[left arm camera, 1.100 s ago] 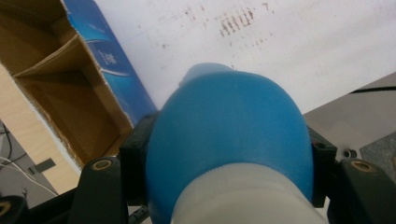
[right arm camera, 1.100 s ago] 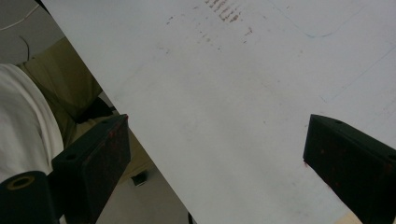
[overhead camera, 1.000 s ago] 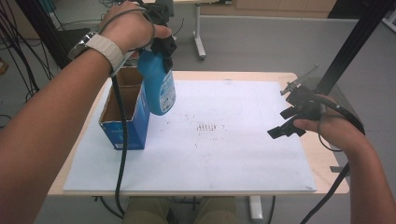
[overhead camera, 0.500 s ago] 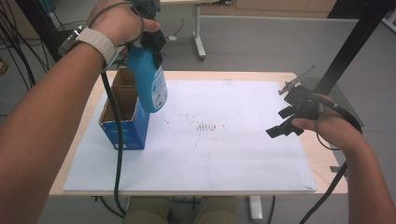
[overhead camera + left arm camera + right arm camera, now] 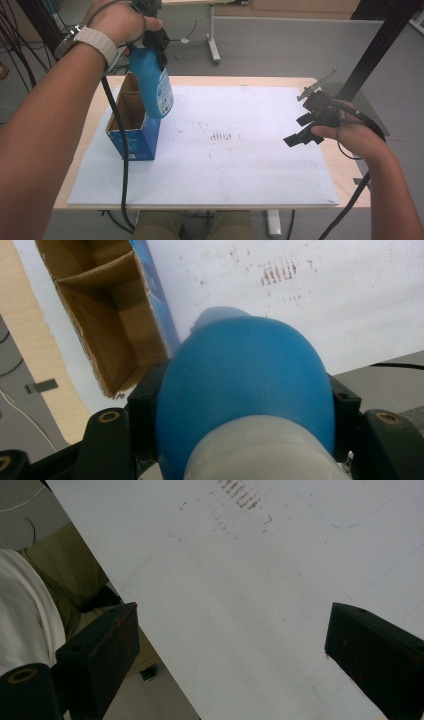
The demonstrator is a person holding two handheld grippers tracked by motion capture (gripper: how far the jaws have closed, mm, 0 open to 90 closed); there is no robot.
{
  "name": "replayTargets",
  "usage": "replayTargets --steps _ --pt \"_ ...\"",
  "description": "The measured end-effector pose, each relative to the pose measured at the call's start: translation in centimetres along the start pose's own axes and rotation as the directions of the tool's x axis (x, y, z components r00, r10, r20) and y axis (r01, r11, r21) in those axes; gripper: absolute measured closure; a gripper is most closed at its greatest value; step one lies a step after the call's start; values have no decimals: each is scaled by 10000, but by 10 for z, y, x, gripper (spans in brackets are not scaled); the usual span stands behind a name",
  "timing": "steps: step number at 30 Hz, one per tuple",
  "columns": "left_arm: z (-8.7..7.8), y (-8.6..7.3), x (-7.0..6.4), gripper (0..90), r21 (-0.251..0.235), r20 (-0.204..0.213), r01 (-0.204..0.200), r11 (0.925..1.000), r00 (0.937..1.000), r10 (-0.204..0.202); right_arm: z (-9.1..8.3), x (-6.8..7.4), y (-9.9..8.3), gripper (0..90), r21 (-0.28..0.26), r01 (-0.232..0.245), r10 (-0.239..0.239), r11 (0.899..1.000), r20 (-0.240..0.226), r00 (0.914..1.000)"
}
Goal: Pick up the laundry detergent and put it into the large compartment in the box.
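My left gripper (image 5: 152,37) is shut on a blue bottle (image 5: 152,87) near its neck and holds it in the air, bottom end down, just right of an open blue cardboard box (image 5: 132,127). In the left gripper view the bottle (image 5: 245,390) bulges between the jaws, its whitish neck nearest the camera, and the box (image 5: 107,315) lies below to the left with a cardboard divider inside. My right gripper (image 5: 304,129) hovers open over the right side of the white sheet (image 5: 225,160), nothing between its jaws (image 5: 230,645).
The white sheet covers most of a wooden table (image 5: 95,105) and carries a patch of small dark marks (image 5: 220,136) at its middle. A black cable (image 5: 122,165) hangs from the left gripper across the box front. A black post (image 5: 380,45) rises at the right rear.
The left gripper has lifted the blue bottle higher and drawn it slightly back and left over the box. The right gripper has hardly moved.
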State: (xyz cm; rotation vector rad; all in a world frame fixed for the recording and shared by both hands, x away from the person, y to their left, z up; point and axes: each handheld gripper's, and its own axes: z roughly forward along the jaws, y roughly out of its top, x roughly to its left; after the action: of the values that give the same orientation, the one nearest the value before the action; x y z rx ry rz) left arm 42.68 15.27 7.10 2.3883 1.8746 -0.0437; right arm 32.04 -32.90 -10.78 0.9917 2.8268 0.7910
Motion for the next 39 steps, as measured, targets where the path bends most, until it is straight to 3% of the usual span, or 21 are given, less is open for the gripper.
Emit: replayTargets --steps 20,39 --pt "-6 -9 36 378 -159 -44 995 9949 9950 -996 4 -6 3 75 -21 93 -93 10000 -107 9999" --pt "-2 -12 55 377 -278 -212 1437 9892 9893 -1444 9 -10 7 75 -25 163 -163 9999 -207 9997"
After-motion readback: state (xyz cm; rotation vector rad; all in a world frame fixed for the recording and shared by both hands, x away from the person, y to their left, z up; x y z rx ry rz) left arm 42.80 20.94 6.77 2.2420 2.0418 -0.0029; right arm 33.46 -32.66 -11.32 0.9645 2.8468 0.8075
